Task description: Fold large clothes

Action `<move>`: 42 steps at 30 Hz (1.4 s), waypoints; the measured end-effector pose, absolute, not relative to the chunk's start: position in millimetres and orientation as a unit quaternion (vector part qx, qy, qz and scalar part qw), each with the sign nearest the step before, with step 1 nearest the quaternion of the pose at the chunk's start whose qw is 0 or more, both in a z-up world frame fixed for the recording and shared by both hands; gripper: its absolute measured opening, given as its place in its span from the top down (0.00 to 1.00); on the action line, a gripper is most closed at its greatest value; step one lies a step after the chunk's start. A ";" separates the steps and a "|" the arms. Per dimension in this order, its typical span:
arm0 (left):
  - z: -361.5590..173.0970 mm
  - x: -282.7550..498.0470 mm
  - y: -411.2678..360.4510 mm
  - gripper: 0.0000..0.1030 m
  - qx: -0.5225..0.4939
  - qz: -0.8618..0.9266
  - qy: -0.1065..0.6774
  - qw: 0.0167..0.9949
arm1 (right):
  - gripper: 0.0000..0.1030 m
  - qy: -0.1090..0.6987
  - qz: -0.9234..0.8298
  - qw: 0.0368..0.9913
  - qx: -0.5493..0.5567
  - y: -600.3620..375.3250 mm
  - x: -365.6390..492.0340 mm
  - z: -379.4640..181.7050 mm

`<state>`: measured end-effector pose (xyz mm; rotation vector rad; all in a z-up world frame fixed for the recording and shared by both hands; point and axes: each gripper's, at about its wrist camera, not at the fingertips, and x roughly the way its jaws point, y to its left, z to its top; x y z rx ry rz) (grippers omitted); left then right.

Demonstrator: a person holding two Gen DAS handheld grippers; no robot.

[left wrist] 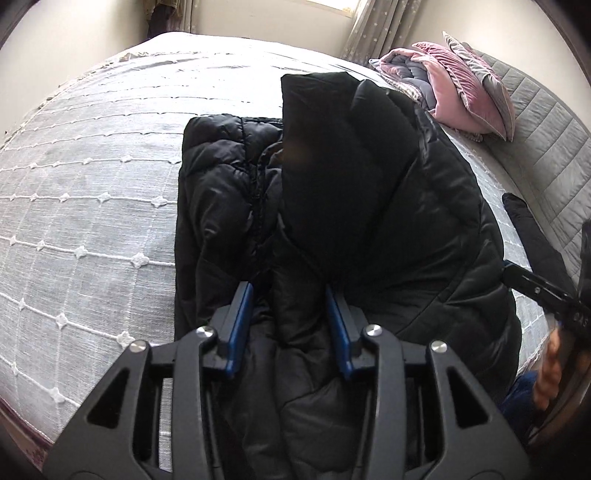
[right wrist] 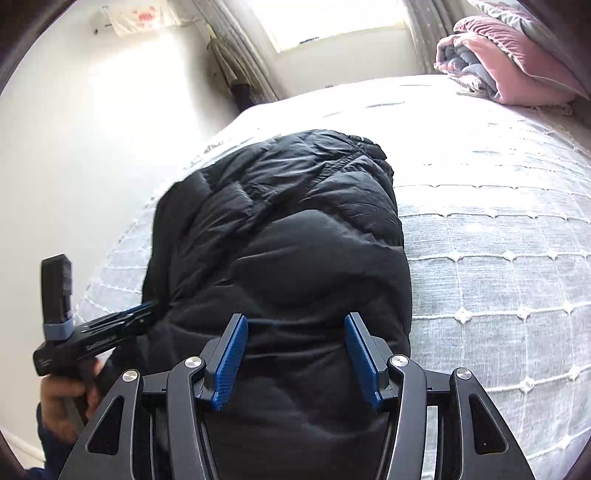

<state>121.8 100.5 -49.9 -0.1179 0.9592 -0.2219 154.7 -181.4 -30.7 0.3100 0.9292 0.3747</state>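
A black puffer jacket lies partly folded on the bed, with one dark panel laid over its middle. In the left wrist view my left gripper is at the jacket's near edge, and a ridge of the padded fabric is bunched between its blue pads. The right wrist view shows the same gripper biting into the jacket's left edge. My right gripper hovers over the near end of the jacket with its jaws wide apart and nothing pinched. It also shows at the right edge.
The bed has a pale grey cover with white stitched lines. Pink and grey folded bedding and pillows sit at the head end. A dark item lies by the grey padded headboard. A window with curtains is behind.
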 end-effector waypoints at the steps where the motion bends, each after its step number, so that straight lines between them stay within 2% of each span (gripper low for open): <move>1: -50.4 122.8 100.9 0.59 -0.056 -0.105 0.462 0.879 | 0.46 0.449 0.181 0.866 0.123 -173.3 157.2 -32.2; 4: -50.9 122.5 103.8 0.61 -0.052 -0.096 0.464 0.879 | 0.46 0.458 0.184 0.868 0.053 -148.8 162.3 -34.3; 13: -56.1 119.1 110.6 0.61 -0.041 -0.082 0.470 0.878 | 0.46 0.481 0.165 0.861 -0.009 -93.7 168.8 -79.8; 17: -46.9 115.2 107.9 0.60 -0.040 -0.088 0.461 0.882 | 0.46 0.476 0.165 0.864 -0.003 -99.3 169.2 -79.9; 21: -17.0 98.8 110.5 0.51 -0.062 -0.115 0.419 0.899 | 0.46 0.472 0.153 0.868 -0.014 -97.9 171.0 -81.1; 25: 22.8 84.2 105.6 0.29 -0.063 -0.120 0.346 0.928 | 0.46 0.472 0.146 0.869 -0.020 -94.6 172.9 -82.3; 29: 28.1 117.4 71.5 0.27 -0.045 -0.132 0.372 0.918 | 0.46 0.470 0.142 0.871 -0.025 -88.6 172.0 -83.4; 33: -16.6 170.7 59.7 0.26 -0.029 -0.073 0.432 0.898 | 0.46 0.464 0.146 0.873 -0.024 -85.0 148.6 -76.9; 36: -41.6 183.5 77.6 0.21 -0.088 -0.077 0.456 0.882 | 0.45 0.459 0.150 0.876 -0.020 -86.0 140.9 -74.3; 42: -44.2 171.0 87.9 0.21 -0.117 -0.089 0.443 0.884 | 0.44 0.454 0.165 0.875 -0.025 -87.3 133.2 -65.3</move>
